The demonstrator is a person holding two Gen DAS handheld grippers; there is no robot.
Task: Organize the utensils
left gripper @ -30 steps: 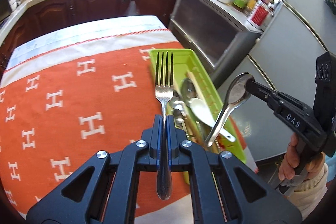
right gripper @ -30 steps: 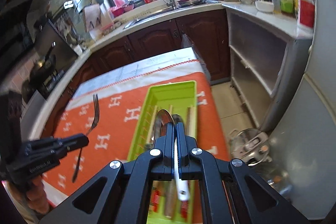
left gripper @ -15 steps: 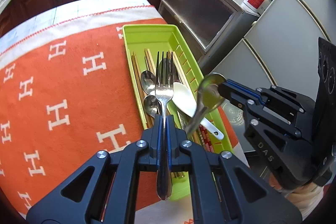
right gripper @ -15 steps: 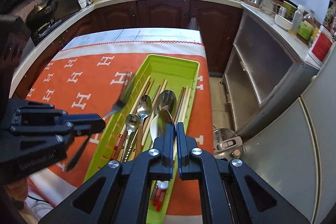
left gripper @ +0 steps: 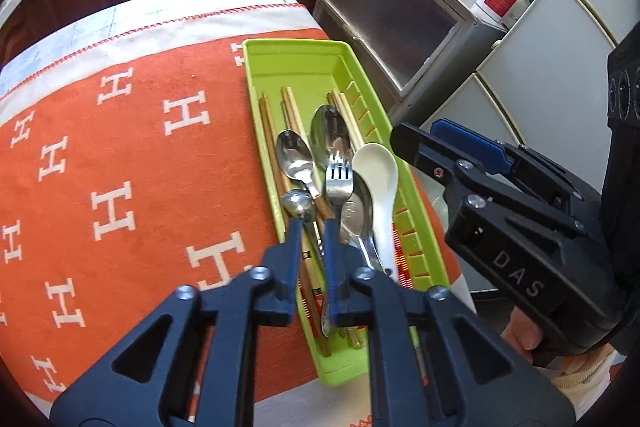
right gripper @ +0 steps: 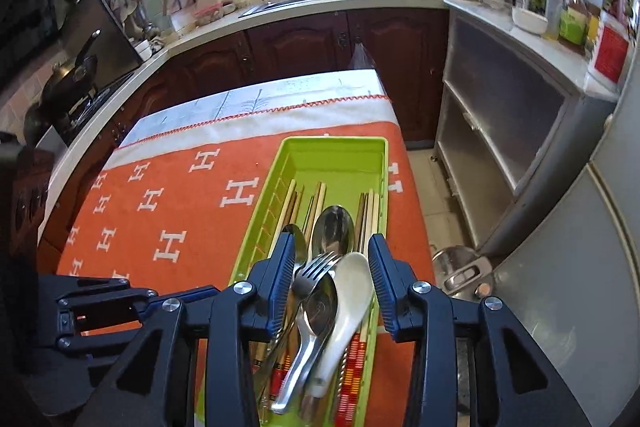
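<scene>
Orange cloth [left gripper: 120,155] with white H marks spreads left of both claws. Green tray [right gripper: 336,155] sits directly under both, long axis running away from them. Chopsticks [left gripper: 288,115] lie along the tray floor, past the left claw's tips.

Right claw [right gripper: 332,267]: jaws have just been opening, now released and wide apart, nothing pinched. Below the gap lie a white spoon [right gripper: 348,295], a steel spoon [right gripper: 316,311] and the fork [right gripper: 316,267], all in the tray.

Left claw [left gripper: 312,223]: jaws just opened too, released. Fork [left gripper: 338,183] lies just beyond its right finger, resting on the spoons. No pad presses on it.
</scene>
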